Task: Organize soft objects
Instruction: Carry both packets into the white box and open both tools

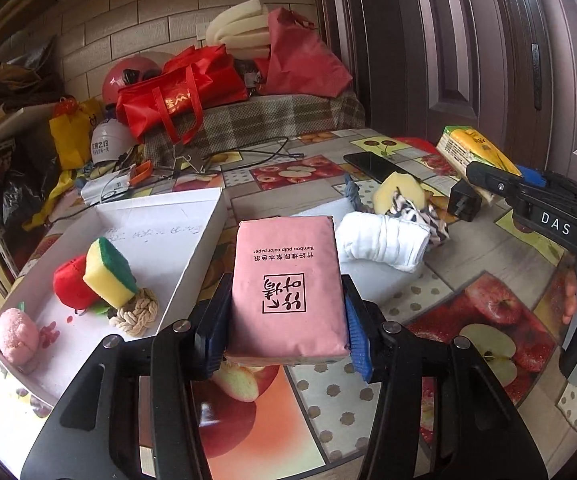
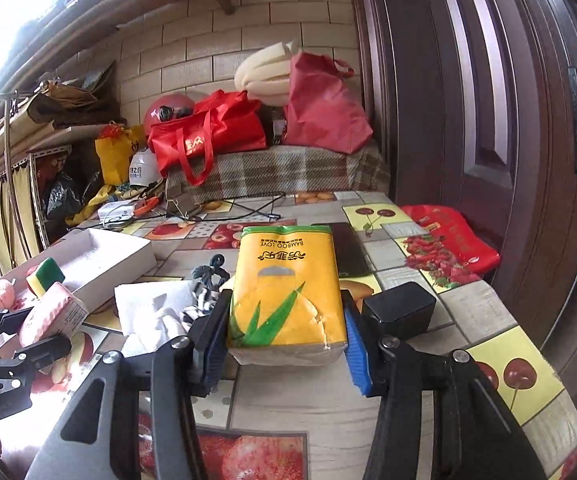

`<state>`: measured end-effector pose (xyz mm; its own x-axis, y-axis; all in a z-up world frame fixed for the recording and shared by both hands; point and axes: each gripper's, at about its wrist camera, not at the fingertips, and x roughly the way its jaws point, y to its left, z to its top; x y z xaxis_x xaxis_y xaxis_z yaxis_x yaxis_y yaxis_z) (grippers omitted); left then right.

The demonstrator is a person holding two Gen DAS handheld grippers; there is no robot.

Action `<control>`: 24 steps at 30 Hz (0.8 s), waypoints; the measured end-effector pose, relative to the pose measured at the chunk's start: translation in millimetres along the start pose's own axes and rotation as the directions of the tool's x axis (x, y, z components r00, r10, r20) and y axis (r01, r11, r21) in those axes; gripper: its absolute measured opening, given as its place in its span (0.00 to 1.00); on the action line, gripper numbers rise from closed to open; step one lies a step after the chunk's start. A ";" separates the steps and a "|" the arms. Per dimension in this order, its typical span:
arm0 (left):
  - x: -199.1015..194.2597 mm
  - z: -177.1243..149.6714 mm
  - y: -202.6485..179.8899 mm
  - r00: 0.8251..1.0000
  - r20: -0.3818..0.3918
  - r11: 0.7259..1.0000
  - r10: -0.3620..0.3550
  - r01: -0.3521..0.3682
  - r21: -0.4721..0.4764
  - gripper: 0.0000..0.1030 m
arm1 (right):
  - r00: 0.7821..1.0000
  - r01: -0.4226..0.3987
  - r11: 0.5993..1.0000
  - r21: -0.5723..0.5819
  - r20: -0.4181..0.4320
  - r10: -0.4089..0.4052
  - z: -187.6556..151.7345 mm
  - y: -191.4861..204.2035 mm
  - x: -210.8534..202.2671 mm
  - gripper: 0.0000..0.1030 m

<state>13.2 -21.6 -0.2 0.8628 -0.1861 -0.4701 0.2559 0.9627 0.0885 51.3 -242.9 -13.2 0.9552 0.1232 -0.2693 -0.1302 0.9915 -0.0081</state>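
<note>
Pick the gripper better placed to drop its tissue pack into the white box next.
Left. The left gripper holds the pink tissue pack right beside the white box. The right gripper, holding the yellow tissue pack, sits farther off, with the white cloth in between.

home storeroom | fruit-print tablecloth (image 1: 468, 248) | piled red bags (image 2: 208, 132) | helmet (image 2: 168, 112)
</note>
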 end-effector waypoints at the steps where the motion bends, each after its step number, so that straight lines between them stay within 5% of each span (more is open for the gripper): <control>1: -2.5 -0.3 1.0 1.000 0.011 1.000 0.000 0.000 -0.002 0.48 | 1.000 -0.003 1.000 -0.018 0.010 0.004 0.3 4.1 -1.2 0.49; 12: -14.0 -1.8 15.2 0.997 0.077 0.999 0.009 -0.006 -0.043 0.48 | 0.996 -0.090 0.992 -0.094 0.004 0.090 2.2 48.2 9.7 0.49; 24: -26.8 -15.3 92.8 0.973 0.112 0.973 0.203 -0.187 -0.137 0.49 | 0.975 -0.220 0.960 -0.172 0.005 0.224 5.3 118.4 23.3 0.49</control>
<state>7.1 75.7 7.2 0.9402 -0.0076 -0.3406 0.0277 0.9981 0.0541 59.5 -122.4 -15.2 0.9030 0.3422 -0.2597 -0.3807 0.9176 -0.1147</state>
